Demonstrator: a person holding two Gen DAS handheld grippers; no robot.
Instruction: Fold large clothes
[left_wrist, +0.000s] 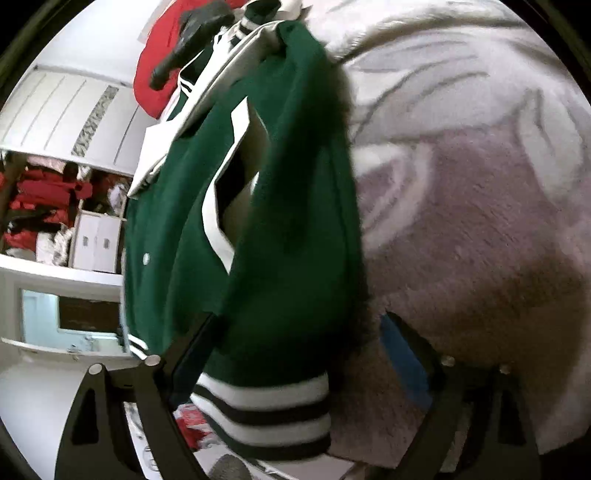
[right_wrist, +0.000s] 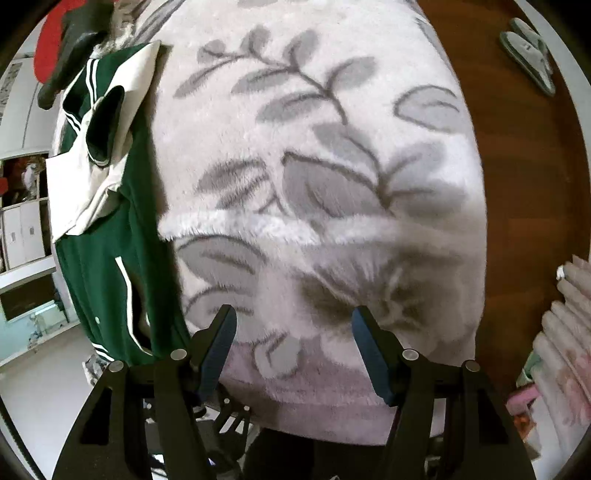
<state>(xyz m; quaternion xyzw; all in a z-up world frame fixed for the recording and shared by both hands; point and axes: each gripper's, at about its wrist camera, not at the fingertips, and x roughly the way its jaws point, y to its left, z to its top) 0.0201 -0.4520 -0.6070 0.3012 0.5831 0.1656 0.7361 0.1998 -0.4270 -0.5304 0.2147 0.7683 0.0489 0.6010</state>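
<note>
A green varsity jacket (left_wrist: 280, 192) with white sleeves and black-and-white striped cuffs lies along the left edge of a plush pink blanket (left_wrist: 461, 184) with grey leaves. My left gripper (left_wrist: 299, 321) stands wide open over the jacket's striped hem (left_wrist: 266, 410), which lies between its jaws. The blue right pad (left_wrist: 400, 354) is clear of the cloth, and green fabric partly hides the left finger. In the right wrist view the jacket (right_wrist: 110, 258) is at the left. My right gripper (right_wrist: 295, 325) is open above the blanket (right_wrist: 314, 129), with nothing between its blue pads (right_wrist: 221, 343).
A red garment (left_wrist: 159, 55) and a black item (left_wrist: 192, 33) lie beyond the jacket's collar. An open wardrobe (left_wrist: 44, 192) with red clothes and white boxes (left_wrist: 96, 236) stands to the left. Wooden floor (right_wrist: 528, 184), slippers (right_wrist: 528, 55) and a pale curtain (right_wrist: 569, 332) are on the right.
</note>
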